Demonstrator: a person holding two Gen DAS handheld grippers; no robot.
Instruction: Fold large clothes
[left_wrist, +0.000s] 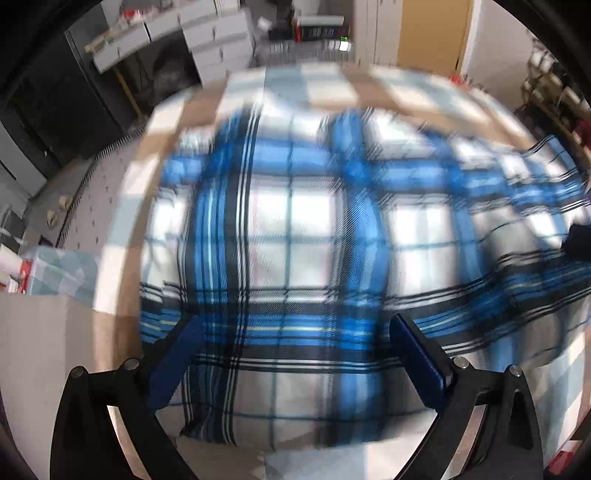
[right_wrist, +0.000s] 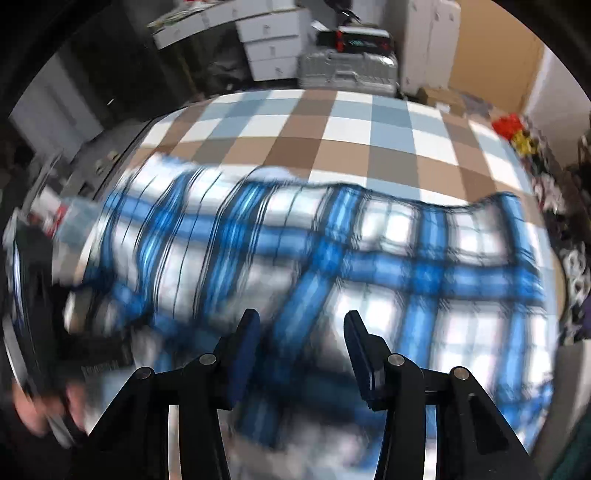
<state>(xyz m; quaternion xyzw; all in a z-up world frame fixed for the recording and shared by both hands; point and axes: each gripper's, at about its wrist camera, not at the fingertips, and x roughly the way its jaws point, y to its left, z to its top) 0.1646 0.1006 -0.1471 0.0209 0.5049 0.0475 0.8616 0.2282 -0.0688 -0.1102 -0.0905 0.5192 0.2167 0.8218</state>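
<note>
The big table (right_wrist: 351, 122) has a cloth with brown, blue and white squares, and it fills the middle of both views. It is wide and flat, so I think it is a good place for folding.

On it lies the plaid shirt (left_wrist: 306, 229), blue, white and black. It is spread across the middle of the left view and runs from the left edge to the right side of the right view. It looks partly laid out, with wavy edges at the top, so the folding is probably not finished.

The left gripper (left_wrist: 295, 354) is at the bottom of its view, over the shirt's near edge. Its jaws stand wide apart and hold nothing.

The right gripper (right_wrist: 301, 343), bottom middle of its view, has its jaws partway apart above the cloth. The picture is blurry, but nothing looks pinched between them.

A hand (right_wrist: 40, 410) shows at the lower left of the right view.
</note>
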